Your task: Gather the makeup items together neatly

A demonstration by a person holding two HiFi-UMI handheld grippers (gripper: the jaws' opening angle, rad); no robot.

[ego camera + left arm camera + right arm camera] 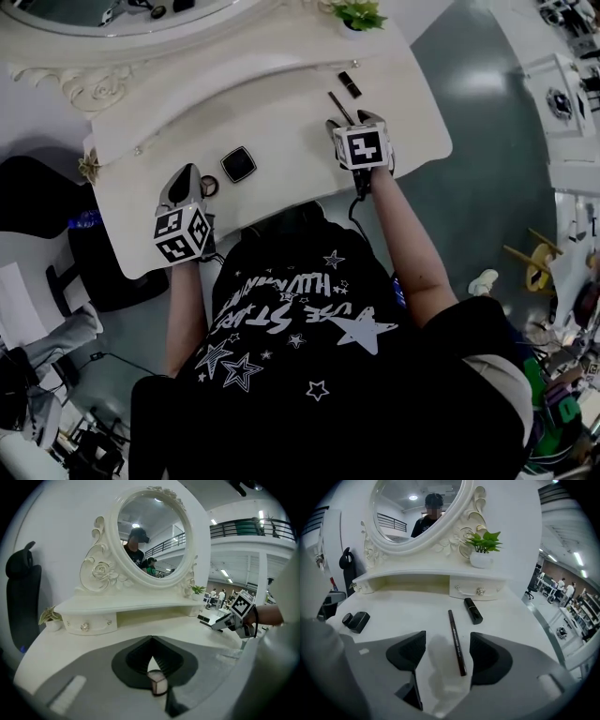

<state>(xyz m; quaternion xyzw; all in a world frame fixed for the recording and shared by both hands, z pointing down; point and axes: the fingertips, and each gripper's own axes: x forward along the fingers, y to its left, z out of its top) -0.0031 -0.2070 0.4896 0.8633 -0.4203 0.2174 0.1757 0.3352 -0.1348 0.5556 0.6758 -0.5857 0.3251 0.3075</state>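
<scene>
Our right gripper hangs, jaws apart, over the white table with the slim dark pencil lying between them, nearer the right jaw, while our left gripper pinches a small pale block.

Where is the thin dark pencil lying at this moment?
In the right gripper view the pencil lies on the white table between the right gripper's open jaws, with the black lipstick just beyond.
</scene>
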